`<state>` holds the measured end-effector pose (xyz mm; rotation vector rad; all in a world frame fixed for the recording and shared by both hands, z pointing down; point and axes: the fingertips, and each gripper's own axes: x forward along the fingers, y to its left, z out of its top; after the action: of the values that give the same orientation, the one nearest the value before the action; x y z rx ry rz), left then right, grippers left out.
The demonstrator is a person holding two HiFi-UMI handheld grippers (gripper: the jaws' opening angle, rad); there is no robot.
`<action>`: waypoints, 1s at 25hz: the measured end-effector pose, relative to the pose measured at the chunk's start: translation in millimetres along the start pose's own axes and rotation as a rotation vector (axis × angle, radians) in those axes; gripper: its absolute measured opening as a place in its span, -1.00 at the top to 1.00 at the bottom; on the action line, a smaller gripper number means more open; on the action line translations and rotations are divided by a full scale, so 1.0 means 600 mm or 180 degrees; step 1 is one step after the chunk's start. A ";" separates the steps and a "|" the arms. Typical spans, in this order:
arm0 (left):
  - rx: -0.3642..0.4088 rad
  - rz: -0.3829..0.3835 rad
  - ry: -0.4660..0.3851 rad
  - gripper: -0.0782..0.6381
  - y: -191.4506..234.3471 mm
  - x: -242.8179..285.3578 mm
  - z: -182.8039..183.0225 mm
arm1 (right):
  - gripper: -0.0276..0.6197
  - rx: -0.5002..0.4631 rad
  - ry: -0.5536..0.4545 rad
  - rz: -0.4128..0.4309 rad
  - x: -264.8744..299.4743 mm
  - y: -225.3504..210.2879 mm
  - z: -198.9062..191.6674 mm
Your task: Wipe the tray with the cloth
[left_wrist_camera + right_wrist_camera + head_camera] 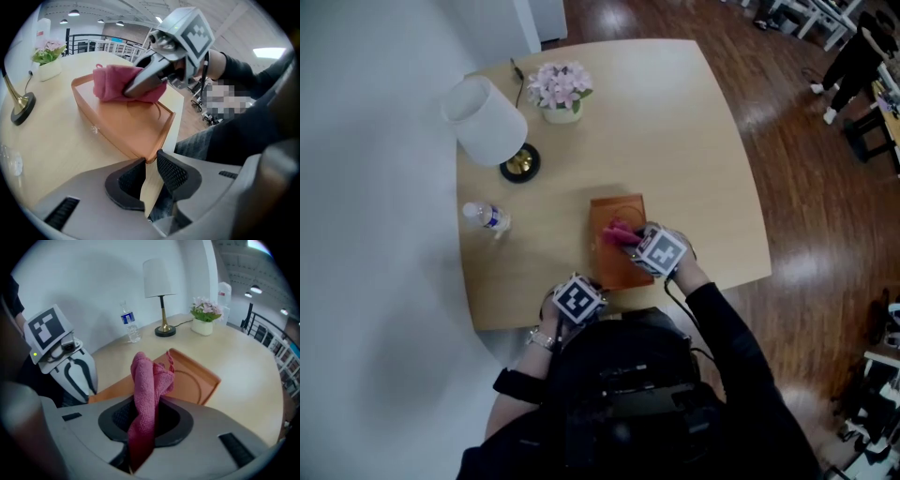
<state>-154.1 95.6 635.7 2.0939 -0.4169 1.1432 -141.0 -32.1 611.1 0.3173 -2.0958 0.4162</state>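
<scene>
An orange-brown tray [614, 267] lies near the front edge of the round-cornered wooden table [694, 159]. My right gripper [632, 240] is over the tray's middle, shut on a pink cloth [617, 231] that bunches up between its jaws [146, 380]. The cloth rests on the tray floor [133, 124] in the left gripper view. My left gripper [594, 286] is at the tray's near-left corner, and its jaws are shut on the tray's rim [161, 136] there.
A white-shaded lamp [486, 120] on a brass base, a pot of pink flowers [561, 91] and a water bottle [487, 217] stand on the far and left parts of the table. Wooden floor lies beyond the table's right edge.
</scene>
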 end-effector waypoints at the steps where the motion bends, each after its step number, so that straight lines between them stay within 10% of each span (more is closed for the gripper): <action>1: 0.0018 -0.0017 -0.0007 0.54 -0.001 0.001 0.001 | 0.68 0.0025 0.0038 0.0079 0.000 0.021 -0.011; 17: 0.0172 -0.0089 -0.0032 0.54 -0.002 0.005 0.005 | 0.69 0.0329 -0.0010 0.0195 -0.031 0.134 -0.071; 25: 0.0093 -0.0037 0.0015 0.54 -0.005 0.008 0.007 | 0.68 0.0304 -0.0254 -0.0175 -0.085 -0.030 -0.020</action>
<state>-147.2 95.0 636.8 2.1158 -0.3875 1.1538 -98.4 -40.3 576.6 0.4532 -2.1433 0.4789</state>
